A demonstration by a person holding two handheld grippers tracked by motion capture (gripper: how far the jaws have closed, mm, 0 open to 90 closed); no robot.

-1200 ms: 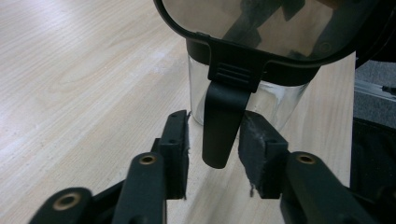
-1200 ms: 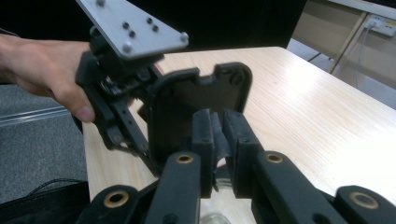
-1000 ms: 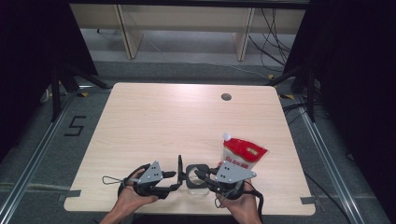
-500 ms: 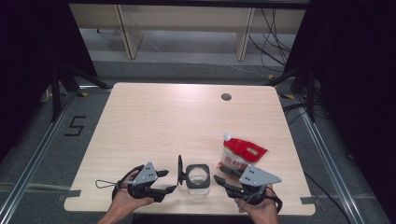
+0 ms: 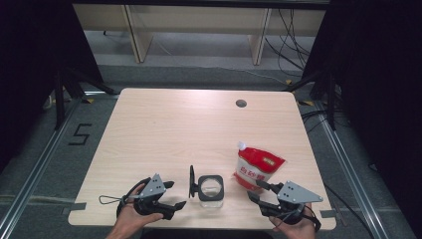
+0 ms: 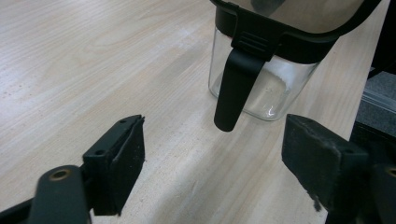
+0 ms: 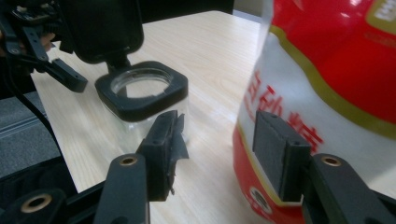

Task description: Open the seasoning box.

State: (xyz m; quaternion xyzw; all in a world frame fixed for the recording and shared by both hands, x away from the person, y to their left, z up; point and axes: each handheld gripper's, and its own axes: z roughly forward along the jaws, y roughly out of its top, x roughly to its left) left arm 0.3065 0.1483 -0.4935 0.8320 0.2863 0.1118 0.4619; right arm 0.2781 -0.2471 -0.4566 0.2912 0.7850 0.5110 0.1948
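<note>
A glass jar (image 5: 211,189) with its black lid (image 5: 191,181) flipped up stands near the table's (image 5: 199,124) front edge. The left gripper (image 5: 175,195), just beside the jar, has been opening, nothing between its jaws. The right gripper (image 5: 258,191), jaws also just opening and empty, sits near the red pouch (image 5: 256,169).

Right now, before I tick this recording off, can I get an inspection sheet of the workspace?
Surface: pale wood table, a round grommet hole near the far edge.
Job's things: clear jar with black rim, hinged lid standing open; red and white pouch to its right, white cap on.
Clutter: nothing seen.
Grippers: left gripper beside the jar, jaws apart and just opened further, nothing between them; right gripper by the pouch, jaws likewise just opened further, nothing gripped.
Cables: a loop trails from the left gripper; more lie on the floor beyond the table.
Surroundings: pale shelf legs behind, black drapes at both sides, a taped 5 on the floor.
</note>
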